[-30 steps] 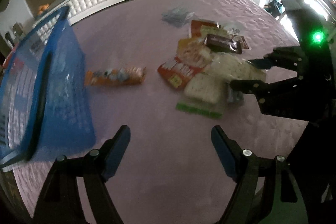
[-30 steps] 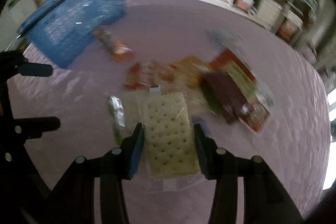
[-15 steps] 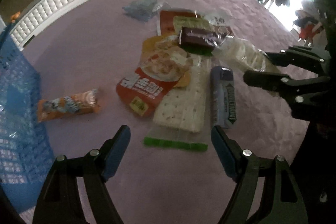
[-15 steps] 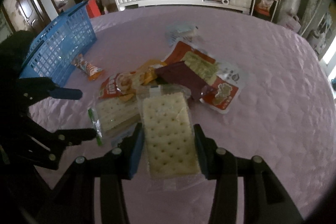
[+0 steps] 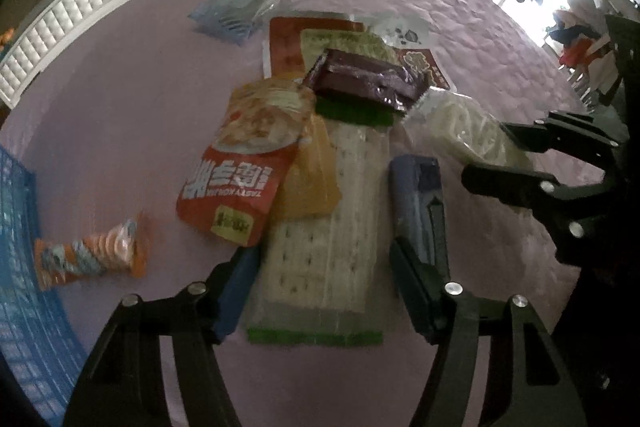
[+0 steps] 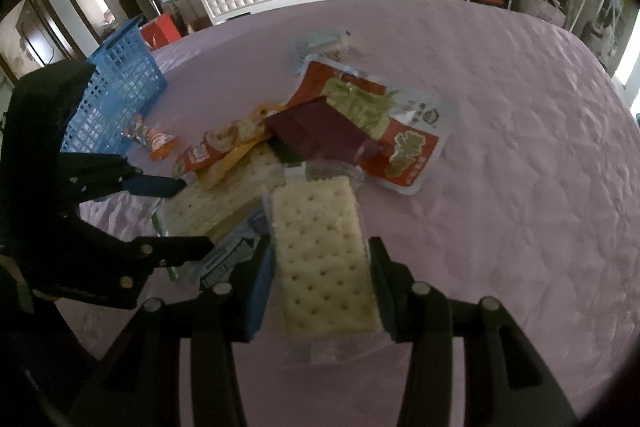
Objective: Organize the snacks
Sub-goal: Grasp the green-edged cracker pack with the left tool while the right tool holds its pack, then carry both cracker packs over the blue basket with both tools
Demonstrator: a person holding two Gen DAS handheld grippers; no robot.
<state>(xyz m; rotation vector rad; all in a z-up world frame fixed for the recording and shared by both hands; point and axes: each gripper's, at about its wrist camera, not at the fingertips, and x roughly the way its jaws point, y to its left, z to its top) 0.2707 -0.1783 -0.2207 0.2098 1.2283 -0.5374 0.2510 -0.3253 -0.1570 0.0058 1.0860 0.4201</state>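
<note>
Risk: left gripper (image 5: 320,287) straddles the green-sealed cracker bag (image 5: 320,227), but the red pouch (image 5: 244,167) overlaps its far end and the blue bar (image 5: 420,203) touches the right finger, so a pinch may snag either one. Its jaws have just been closing and look not yet pressed on the bag. Right gripper (image 6: 320,267) clamps its own cracker pack (image 6: 324,259), lifted beside the pile. Basket (image 6: 116,95) stands well apart to the left.
</note>
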